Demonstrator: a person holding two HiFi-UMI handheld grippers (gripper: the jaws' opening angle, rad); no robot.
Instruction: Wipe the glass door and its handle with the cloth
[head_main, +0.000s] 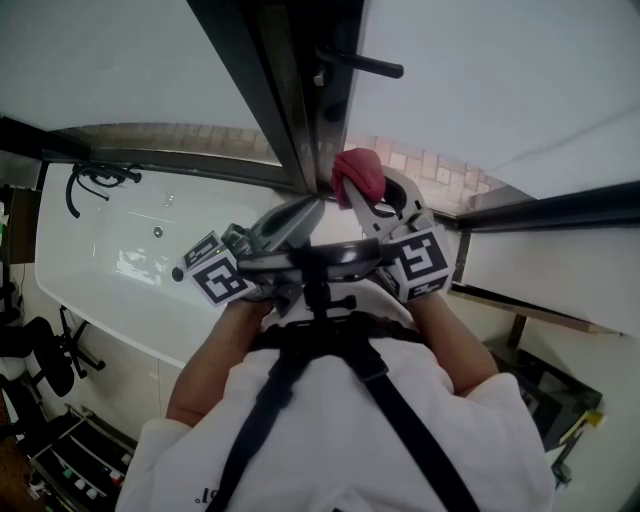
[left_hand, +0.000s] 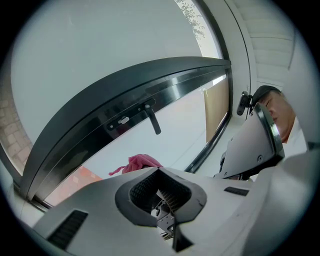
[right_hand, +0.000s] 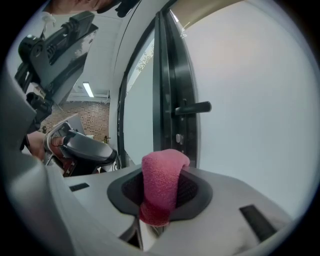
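Note:
The glass door (head_main: 490, 90) stands in a dark frame (head_main: 285, 90), and its black lever handle (head_main: 365, 66) juts out near the top. My right gripper (head_main: 368, 192) is shut on a folded pink cloth (head_main: 358, 174), held right at the frame's edge below the handle. In the right gripper view the cloth (right_hand: 161, 185) fills the jaws, with the handle (right_hand: 192, 107) ahead and above. My left gripper (head_main: 303, 211) sits just left of the cloth, jaws shut with nothing in them. From the left gripper view the handle (left_hand: 152, 120) lies ahead, the cloth (left_hand: 141, 162) just beyond the jaws.
A white bathtub (head_main: 100, 265) lies to the left with a black hose fitting (head_main: 95, 180) at its end. A dark rack (head_main: 70, 450) stands at lower left. Brick paving (head_main: 430, 165) shows through the glass. The person's arms and harness fill the lower middle.

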